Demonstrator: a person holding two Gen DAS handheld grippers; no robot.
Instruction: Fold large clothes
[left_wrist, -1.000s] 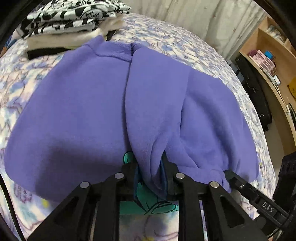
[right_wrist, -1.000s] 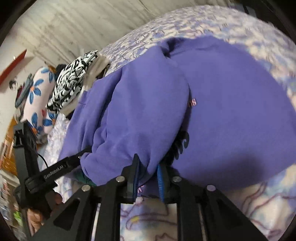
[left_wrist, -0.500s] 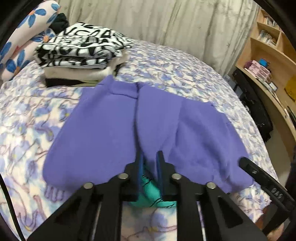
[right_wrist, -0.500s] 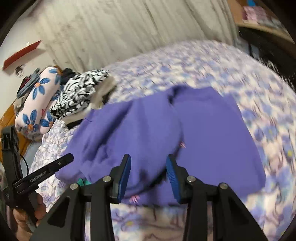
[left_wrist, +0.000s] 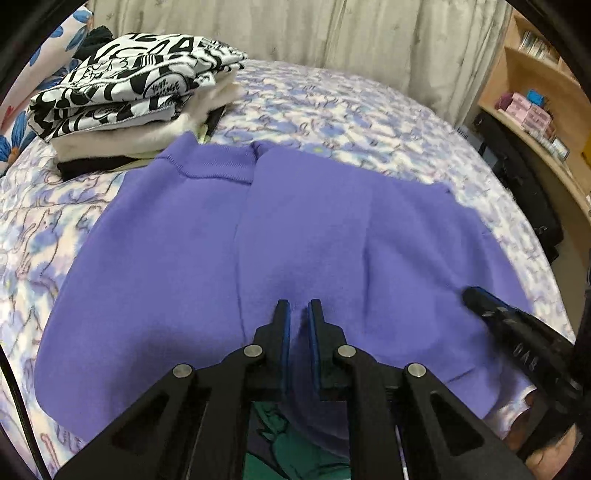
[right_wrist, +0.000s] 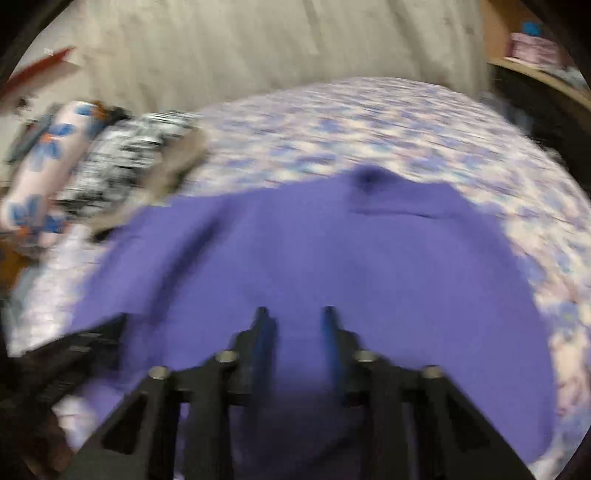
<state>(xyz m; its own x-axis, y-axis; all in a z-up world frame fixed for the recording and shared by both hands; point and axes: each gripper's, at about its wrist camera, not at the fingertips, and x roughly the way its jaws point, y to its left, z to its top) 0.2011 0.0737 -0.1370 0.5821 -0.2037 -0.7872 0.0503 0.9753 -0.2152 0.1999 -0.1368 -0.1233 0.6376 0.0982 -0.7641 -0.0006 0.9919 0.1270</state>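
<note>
Left wrist view: a second earlier your left gripper (left_wrist: 298, 308) had the folded-in side of the purple sweatshirt (left_wrist: 280, 243) pinched near the hem; here it had let go and pulled back above the cloth. Jaws stood only a narrow gap apart, nothing between them. The sweatshirt lay flat on the floral bedspread (left_wrist: 332, 107), collar pointing away towards the stack of folded clothes (left_wrist: 136, 99), right side panel folded over the middle with a clean vertical edge. A teal print (left_wrist: 288, 443) showed under the near hem. Your right gripper (left_wrist: 517, 332) came in low at the right edge of this view, above the sweatshirt's near right corner; its jaws couldn't be read from here. Wooden shelving (left_wrist: 535, 96) stood off to the right.

Right wrist view: heavy motion blur, so you were swinging that hand fast. A second earlier it also gripped the fold; here the right gripper (right_wrist: 295, 314) was spread wide and empty, above the purple sweatshirt (right_wrist: 332, 258). The flowered pillow (right_wrist: 37, 177) and the stack of folded clothes (right_wrist: 140, 155) sat at far left.

Read: both releases mean the side fold was laid down. My guess is the other side still needed folding in, then the bottom-to-collar fold, roughly mid-task. Watch that the fast right hand doesn't drag the fresh fold open
</note>
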